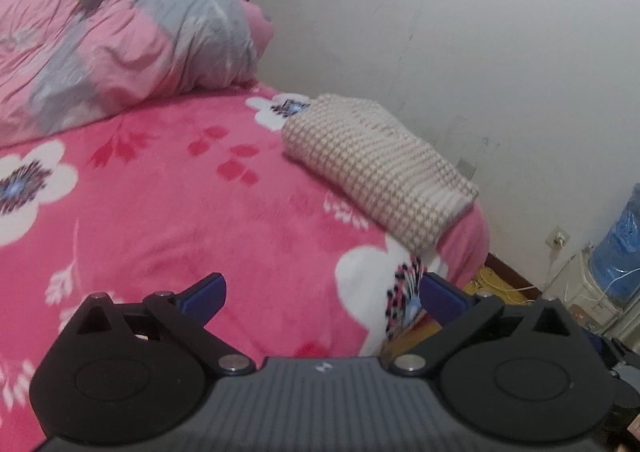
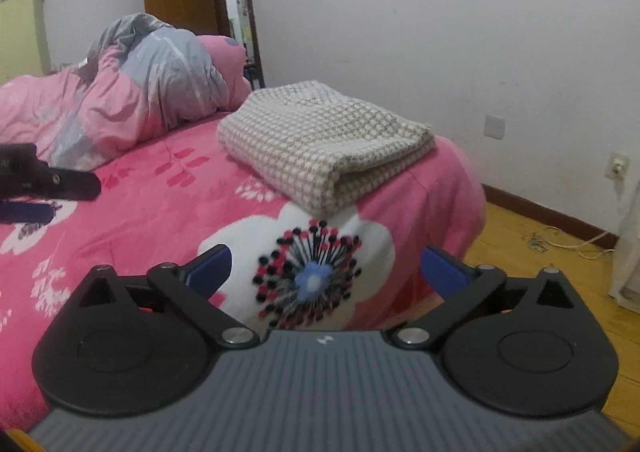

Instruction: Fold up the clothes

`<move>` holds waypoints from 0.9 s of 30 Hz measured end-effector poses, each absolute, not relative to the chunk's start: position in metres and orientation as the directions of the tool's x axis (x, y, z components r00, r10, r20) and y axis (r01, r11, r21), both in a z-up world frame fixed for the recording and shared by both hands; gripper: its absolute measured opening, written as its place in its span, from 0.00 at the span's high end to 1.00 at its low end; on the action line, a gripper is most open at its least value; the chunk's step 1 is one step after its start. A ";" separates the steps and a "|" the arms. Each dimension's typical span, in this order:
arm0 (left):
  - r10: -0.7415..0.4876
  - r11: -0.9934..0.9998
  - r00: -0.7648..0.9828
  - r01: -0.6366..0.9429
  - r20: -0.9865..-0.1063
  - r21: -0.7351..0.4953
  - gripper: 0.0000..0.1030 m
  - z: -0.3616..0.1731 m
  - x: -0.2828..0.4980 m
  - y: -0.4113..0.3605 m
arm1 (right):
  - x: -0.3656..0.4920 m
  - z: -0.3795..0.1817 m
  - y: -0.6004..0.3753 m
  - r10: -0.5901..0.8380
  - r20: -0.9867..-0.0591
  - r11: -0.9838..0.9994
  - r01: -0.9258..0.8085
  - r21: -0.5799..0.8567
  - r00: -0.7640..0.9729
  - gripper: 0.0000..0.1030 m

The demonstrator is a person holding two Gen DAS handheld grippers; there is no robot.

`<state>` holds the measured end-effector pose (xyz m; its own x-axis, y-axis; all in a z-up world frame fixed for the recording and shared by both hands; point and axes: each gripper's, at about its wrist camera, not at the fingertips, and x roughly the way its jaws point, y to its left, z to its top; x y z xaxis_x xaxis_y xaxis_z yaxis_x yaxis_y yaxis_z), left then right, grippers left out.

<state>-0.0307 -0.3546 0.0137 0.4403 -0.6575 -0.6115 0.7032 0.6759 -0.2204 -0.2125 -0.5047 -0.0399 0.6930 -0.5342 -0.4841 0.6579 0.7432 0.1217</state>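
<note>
A folded beige-and-white checked garment (image 1: 380,168) (image 2: 324,144) lies near the far right corner of the bed, on a pink flowered blanket (image 1: 180,212) (image 2: 168,204). My left gripper (image 1: 322,294) hangs open over the blanket's near edge, well short of the garment, with nothing between its blue pads. My right gripper (image 2: 324,266) is also open and empty, above a big white flower print in front of the garment. The left gripper (image 2: 44,192) shows at the left edge of the right wrist view, over the blanket.
A crumpled pink-and-grey duvet (image 1: 120,44) (image 2: 132,92) is heaped at the head of the bed. A white wall (image 1: 440,32) runs along the right. A blue water bottle on a dispenser (image 1: 616,252) and cables on the wooden floor (image 2: 540,292) lie beyond the bed's corner.
</note>
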 end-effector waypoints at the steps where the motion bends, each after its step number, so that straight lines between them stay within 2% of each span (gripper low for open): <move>1: -0.654 0.680 0.450 0.702 -0.608 -0.213 0.00 0.014 -0.034 -0.350 | -0.215 -0.038 -0.497 -0.540 -0.488 0.738 0.665 0.119 0.686 0.01; 8: -0.638 0.696 0.490 0.697 -0.594 -0.172 0.00 0.020 -0.052 -0.337 | -0.213 -0.022 -0.463 -0.585 -0.482 0.721 0.690 0.060 0.652 0.01; 14: -0.626 0.686 0.526 0.722 -0.576 -0.086 0.00 0.022 -0.067 -0.346 | -0.208 -0.012 -0.452 -0.639 -0.477 0.681 0.732 0.015 0.603 0.01; 27: -0.621 0.660 0.508 0.750 -0.597 -0.048 0.00 0.019 -0.074 -0.365 | -0.213 -0.011 -0.451 -0.707 -0.487 0.592 0.806 -0.010 0.513 0.01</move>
<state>-0.0740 -0.3648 0.0189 0.5079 -0.6208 -0.5972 0.7502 0.6595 -0.0475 -0.2133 -0.4506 -0.0111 0.5133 -0.7066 -0.4872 0.8058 0.5921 -0.0099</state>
